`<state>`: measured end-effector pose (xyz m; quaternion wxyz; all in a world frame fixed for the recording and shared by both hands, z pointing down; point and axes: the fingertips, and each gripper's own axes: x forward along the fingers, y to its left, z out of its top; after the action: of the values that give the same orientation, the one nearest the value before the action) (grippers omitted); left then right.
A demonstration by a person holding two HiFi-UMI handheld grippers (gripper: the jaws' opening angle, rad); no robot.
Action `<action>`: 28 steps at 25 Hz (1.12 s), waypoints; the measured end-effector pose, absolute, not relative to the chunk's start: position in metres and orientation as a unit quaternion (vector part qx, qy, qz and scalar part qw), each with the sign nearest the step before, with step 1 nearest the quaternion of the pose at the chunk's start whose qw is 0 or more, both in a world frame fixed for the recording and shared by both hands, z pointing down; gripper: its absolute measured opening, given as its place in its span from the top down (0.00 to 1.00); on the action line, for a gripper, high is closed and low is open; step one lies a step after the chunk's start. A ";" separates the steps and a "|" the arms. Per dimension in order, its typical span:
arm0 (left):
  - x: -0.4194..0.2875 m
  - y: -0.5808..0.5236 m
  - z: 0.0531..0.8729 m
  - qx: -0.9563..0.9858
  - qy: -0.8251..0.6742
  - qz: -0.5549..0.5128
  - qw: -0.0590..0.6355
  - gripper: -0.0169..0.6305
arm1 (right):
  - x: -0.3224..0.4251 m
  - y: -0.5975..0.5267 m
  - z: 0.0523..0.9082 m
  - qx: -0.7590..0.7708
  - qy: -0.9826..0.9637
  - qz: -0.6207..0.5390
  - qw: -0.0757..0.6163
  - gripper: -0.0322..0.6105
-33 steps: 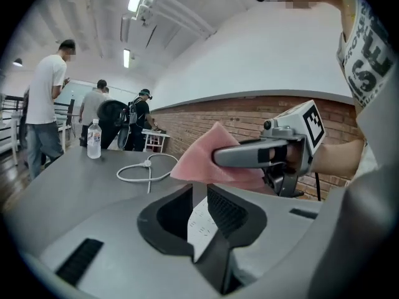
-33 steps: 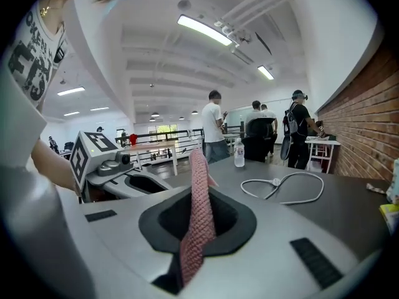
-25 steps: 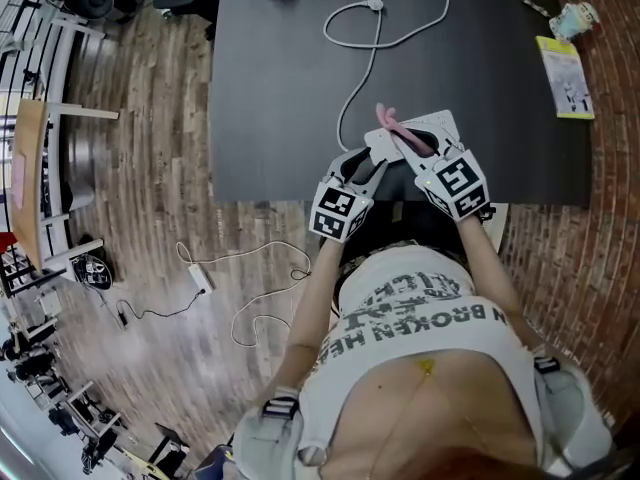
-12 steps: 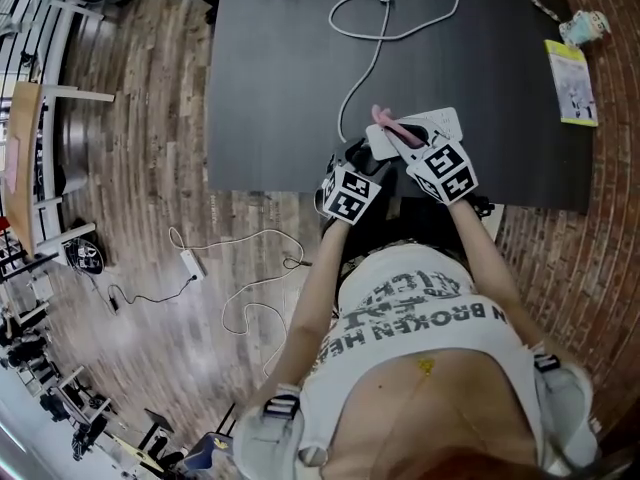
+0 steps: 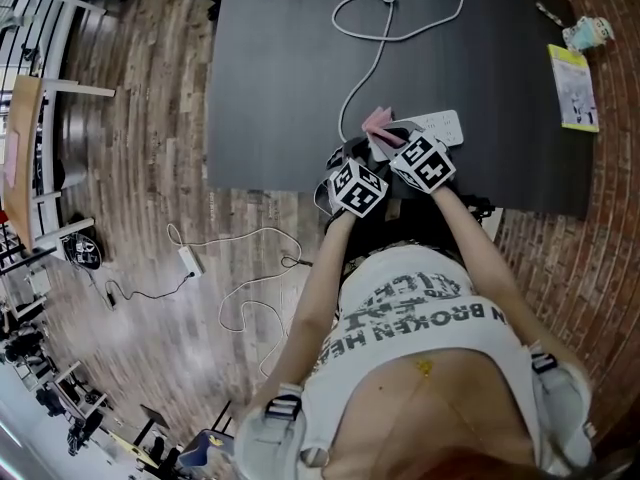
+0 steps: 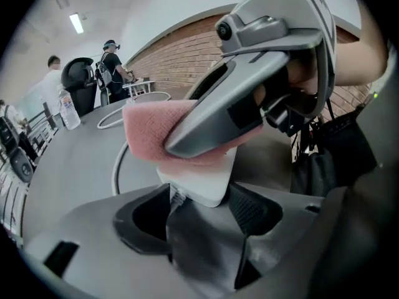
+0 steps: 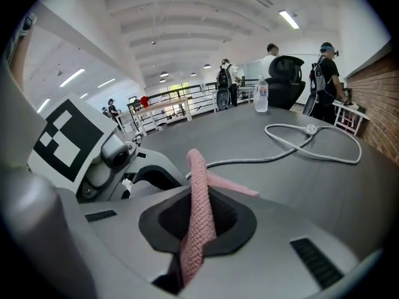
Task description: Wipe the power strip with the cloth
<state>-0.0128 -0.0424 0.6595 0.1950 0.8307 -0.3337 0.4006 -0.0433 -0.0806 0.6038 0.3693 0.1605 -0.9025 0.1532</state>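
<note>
Wooden plank floor [image 5: 140, 148] fills the nine o'clock side of the head view, and a small white adapter with a thin cable [image 5: 189, 261] lies on it. Next comes the dark grey rectangular table [image 5: 280, 88], and at its six o'clock edge the two hand-held tools meet. The left gripper [image 5: 347, 160] has just been opening its jaws. They stand wide apart with the cord end of the white plastic power strip [image 5: 442, 126] between them, and the pads do not press on it. From that end the strip's white cord [image 5: 362, 78] runs toward twelve o'clock and loops near the table's far edge. At the left gripper's two o'clock, close beside it, the right gripper [image 5: 390, 136] is clamped on the pink knitted cloth [image 5: 378, 120]. The cloth stands up between its jaws and spreads over the strip's end beyond them. The rest of the strip lies flat on the table toward the right gripper's three o'clock. Well apart from all this, near the table's three o'clock edge, lies a yellow leaflet [image 5: 574, 86].
</note>
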 end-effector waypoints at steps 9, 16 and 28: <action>-0.015 -0.042 0.664 0.826 -0.320 0.424 0.191 0.55 | -0.048 -0.074 0.624 0.155 -0.889 0.126 0.411 0.92; -0.015 -0.042 0.665 0.827 -0.314 0.423 0.197 0.55 | -0.048 -0.074 0.626 0.157 -0.892 0.117 0.407 0.92; -0.016 -0.041 0.665 0.827 -0.310 0.424 0.201 0.55 | -0.028 -0.083 0.624 0.193 -0.888 0.121 0.400 0.92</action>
<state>-0.0155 -0.0412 0.6647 0.2008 0.8272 -0.3096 0.4237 -0.0283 -0.0835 0.6244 0.4001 0.1930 -0.8877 0.1208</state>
